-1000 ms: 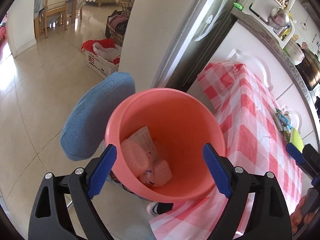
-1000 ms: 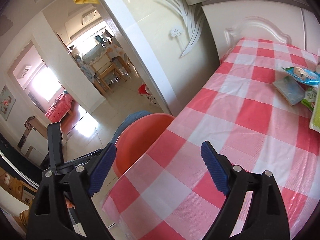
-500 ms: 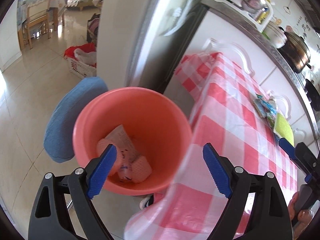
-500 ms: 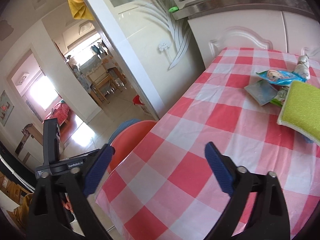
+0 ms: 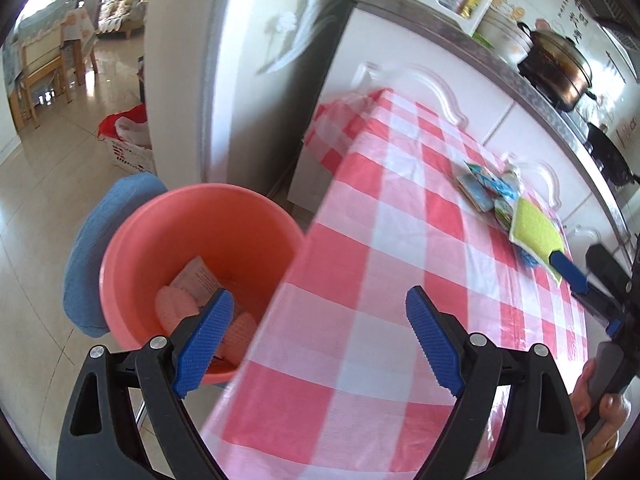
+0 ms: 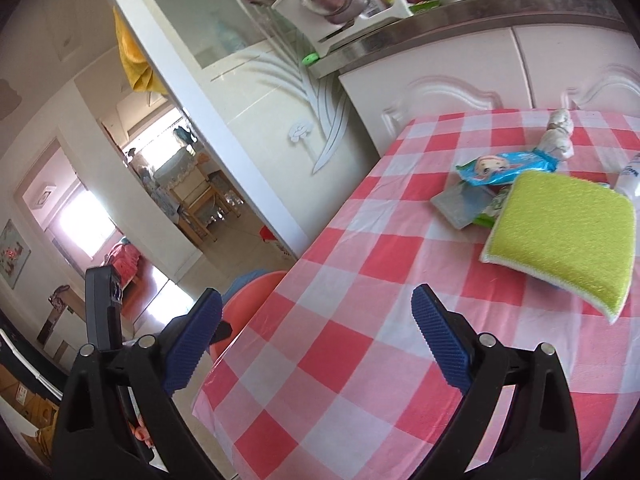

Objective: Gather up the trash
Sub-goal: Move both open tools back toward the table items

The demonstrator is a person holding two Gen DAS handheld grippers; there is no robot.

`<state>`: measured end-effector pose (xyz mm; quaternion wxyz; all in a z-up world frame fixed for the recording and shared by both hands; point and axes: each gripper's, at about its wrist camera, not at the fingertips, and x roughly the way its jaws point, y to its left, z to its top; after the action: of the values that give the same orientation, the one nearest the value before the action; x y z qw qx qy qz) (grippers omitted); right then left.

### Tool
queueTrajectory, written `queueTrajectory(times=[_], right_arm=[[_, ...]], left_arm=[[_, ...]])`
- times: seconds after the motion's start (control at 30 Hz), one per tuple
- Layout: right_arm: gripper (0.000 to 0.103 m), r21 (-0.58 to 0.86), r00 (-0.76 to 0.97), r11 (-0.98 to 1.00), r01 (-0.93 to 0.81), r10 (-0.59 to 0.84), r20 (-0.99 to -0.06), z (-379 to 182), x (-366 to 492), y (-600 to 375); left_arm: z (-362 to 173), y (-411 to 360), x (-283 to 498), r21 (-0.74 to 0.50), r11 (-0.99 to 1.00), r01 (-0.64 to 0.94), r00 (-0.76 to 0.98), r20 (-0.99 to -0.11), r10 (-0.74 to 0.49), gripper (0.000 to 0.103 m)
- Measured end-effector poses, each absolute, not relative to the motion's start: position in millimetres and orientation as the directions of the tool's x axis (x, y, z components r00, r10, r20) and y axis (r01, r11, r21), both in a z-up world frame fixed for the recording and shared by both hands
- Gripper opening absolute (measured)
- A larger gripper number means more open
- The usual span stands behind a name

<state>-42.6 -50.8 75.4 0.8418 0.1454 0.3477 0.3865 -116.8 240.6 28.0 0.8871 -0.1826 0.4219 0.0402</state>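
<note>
We hold our left gripper (image 5: 316, 328) over the near edge of the table, its blue pads spread wide with nothing between them; one pad hangs above the salmon-pink bin (image 5: 200, 240) and the other above the red-and-white checked tablecloth (image 5: 400, 272). The bin stands on the floor just beside the table's edge, next to a blue cushioned stool (image 5: 100, 248), and crumpled pink and white wrappers (image 5: 192, 292) already lie in its bottom. Our right gripper (image 6: 316, 336) is likewise spread wide and empty, poised over the cloth short of the litter. The trash lies in a small heap toward the far side of the table: a blue snack packet with a cartoon face (image 6: 500, 166), a flat grey-blue sachet (image 6: 460, 202) just in front of it, a green wrapper (image 6: 494, 210) partly tucked under a yellow-green sponge (image 6: 568, 232), and a twisted white wad (image 6: 558, 136) behind the packet. A white tube (image 6: 630, 176) shows at the frame's edge beside the sponge. In the left view the same heap (image 5: 492, 192) sits well beyond our pads, and a hand (image 5: 600, 404) grips the other tool at the right border.
</note>
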Motion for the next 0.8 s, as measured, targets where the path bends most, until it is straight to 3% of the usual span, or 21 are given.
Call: queueTrajectory(times=[0.53, 0.8], right_arm=[[0.096, 0.604, 0.62, 0.701, -0.38, 0.677, -0.397, 75.5, -11.1, -158.6], [0.096, 0.616, 0.719, 0.747, -0.248, 0.568, -0.4, 65.0, 3.6, -222.9]], left_arm=[[38.2, 174.1, -94.4, -0.225, 0.968, -0.109, 0.612, -0.783, -0.113, 0.088], [61.6, 129.0, -66.2, -0.193, 0.981, 0.019, 0.636, -0.755, -0.16, 0.088]])
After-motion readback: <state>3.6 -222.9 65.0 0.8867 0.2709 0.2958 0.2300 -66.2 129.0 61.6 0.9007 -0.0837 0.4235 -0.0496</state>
